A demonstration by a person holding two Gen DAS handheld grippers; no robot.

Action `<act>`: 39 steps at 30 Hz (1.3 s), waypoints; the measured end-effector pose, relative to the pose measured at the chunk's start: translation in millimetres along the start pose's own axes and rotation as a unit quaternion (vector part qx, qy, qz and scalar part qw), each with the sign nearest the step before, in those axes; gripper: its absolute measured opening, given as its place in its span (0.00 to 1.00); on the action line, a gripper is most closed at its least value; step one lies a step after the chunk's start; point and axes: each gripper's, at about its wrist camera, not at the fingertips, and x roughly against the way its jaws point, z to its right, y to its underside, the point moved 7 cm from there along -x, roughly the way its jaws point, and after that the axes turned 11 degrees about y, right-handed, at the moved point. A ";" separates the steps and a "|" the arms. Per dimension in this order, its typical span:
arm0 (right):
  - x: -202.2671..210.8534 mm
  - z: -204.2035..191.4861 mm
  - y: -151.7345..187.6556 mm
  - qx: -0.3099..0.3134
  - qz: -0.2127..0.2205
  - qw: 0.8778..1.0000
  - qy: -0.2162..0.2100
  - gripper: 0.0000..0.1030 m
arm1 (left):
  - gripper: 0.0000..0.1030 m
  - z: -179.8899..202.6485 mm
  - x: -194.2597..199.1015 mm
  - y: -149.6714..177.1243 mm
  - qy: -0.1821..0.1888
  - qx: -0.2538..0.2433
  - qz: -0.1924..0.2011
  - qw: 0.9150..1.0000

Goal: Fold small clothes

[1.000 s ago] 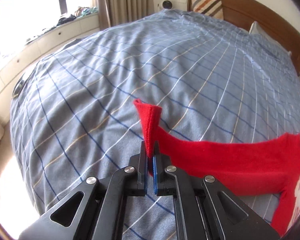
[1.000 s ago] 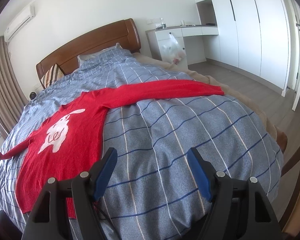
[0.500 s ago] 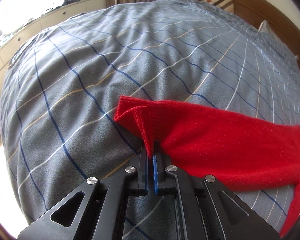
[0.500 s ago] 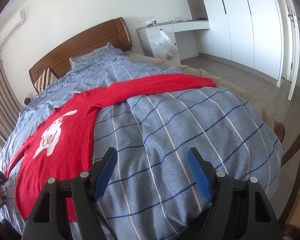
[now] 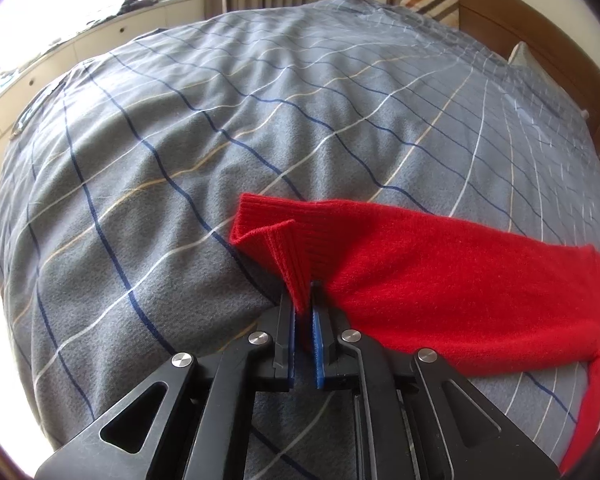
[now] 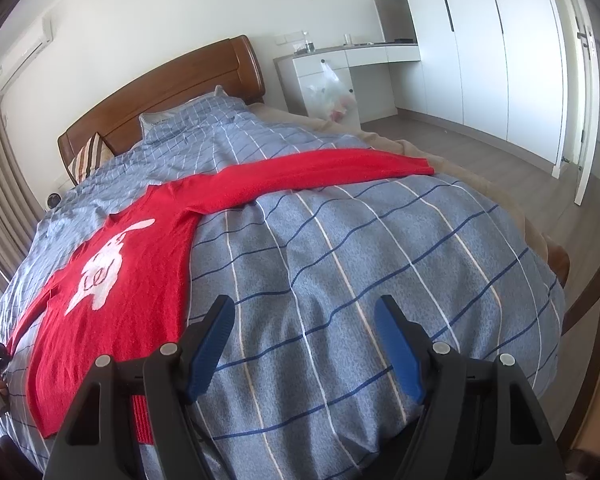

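Note:
A red knit sweater [image 6: 124, 280] with a white rabbit figure lies face up on the blue checked bedcover [image 6: 340, 264]. One sleeve [image 6: 332, 170] stretches to the right toward the bed's edge. My left gripper [image 5: 303, 304] is shut on the ribbed cuff [image 5: 284, 248] of the other sleeve [image 5: 452, 280], which lies low on the cover. My right gripper [image 6: 304, 344] is open and empty, above the bare cover just right of the sweater's hem.
A wooden headboard [image 6: 172, 80] with pillows stands at the far end. A white desk [image 6: 340, 60] with a plastic bag and tall wardrobes [image 6: 480, 48] are to the right. A window bench [image 5: 80, 40] runs along the left. A chair edge [image 6: 596, 340] is at the right.
My left gripper has brought the cuff down from a raised, upright hold to lie low on the cover, the sleeve now spread flat. My right gripper stayed open, shifting slightly.

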 end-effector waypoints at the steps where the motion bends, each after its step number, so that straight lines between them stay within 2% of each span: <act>1: 0.4 0.3 0.0 0.000 0.001 1.000 -0.001 0.70 | 0.33 -1.2 5.5 0.4 -0.007 0.000 0.004 1.000; 2: 1.0 0.8 -0.1 -0.001 0.002 1.000 -0.001 0.70 | 0.47 -3.1 12.2 0.3 -0.017 0.001 0.008 1.000; 3: 1.3 1.2 -0.4 -0.002 0.003 1.000 -0.002 0.70 | 0.74 -5.4 20.4 0.1 -0.028 0.002 0.013 1.000; 4: 2.0 1.7 -0.4 -0.003 0.004 1.000 -0.002 0.70 | 0.87 -8.2 30.9 -0.5 -0.041 0.004 0.025 0.999; 6: 2.1 2.9 -0.9 -0.006 0.005 1.000 -0.003 0.70 | 0.88 -11.9 53.1 -0.6 -0.049 -0.002 0.054 0.997; 10: 1.1 3.1 -0.3 -0.010 0.002 1.000 -0.004 0.70 | 0.88 -10.3 89.4 8.1 -0.047 -0.032 0.077 0.995; 13: -0.7 -0.1 0.6 -0.008 0.001 1.000 -0.007 0.70 | 0.89 6.3 113.0 24.4 -0.016 -0.058 0.083 0.995; 17: -2.5 -6.3 2.1 -0.001 0.001 1.000 -0.008 0.70 | 0.91 51.0 125.5 60.3 0.045 -0.106 0.065 0.991; 21: -4.1 -11.4 3.4 0.008 0.000 1.000 -0.009 0.70 | 0.93 95.4 114.5 98.2 0.095 -0.147 0.028 0.984; 25: -1.8 -12.9 3.3 0.011 0.006 1.000 -0.009 0.70 | 0.93 110.7 92.3 125.9 0.106 -0.152 0.005 0.983; 29: -2.5 -10.8 3.6 0.007 0.005 1.000 -0.008 0.71 | 0.94 102.3 67.1 144.6 0.102 -0.146 -0.016 0.984; 31: -2.4 -11.0 3.7 0.007 0.005 1.000 -0.007 0.71 | 1.00 98.9 68.1 146.6 0.105 -0.147 0.002 0.983; 39: -7.8 -17.8 7.1 0.022 0.000 1.000 -0.006 0.71 | 1.00 98.3 69.7 153.0 0.105 -0.166 0.023 0.980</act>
